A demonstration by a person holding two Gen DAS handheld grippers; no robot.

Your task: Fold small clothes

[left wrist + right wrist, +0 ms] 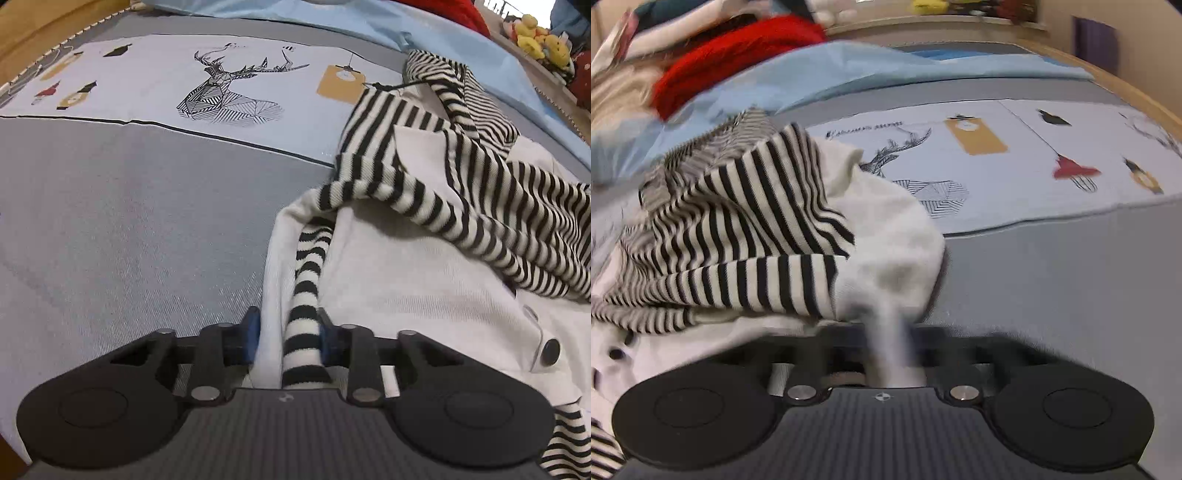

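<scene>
Gripping: left claw clamped on garment striped edge; right claw clamped on white corner.
Garment position: bunched frame-right of left claw, frame-left of right claw, on bed.

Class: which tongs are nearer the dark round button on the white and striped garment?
Left. The left tongs grip a striped edge with the button close beside them; the right tongs pinch white cloth further from it.

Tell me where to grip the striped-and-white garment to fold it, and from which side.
Grip the garment at its edges, low from the near side. The left gripper already pinches a striped band with white hem; the right gripper clamps a white corner. The bunched striped middle gives no clean hold.
</scene>
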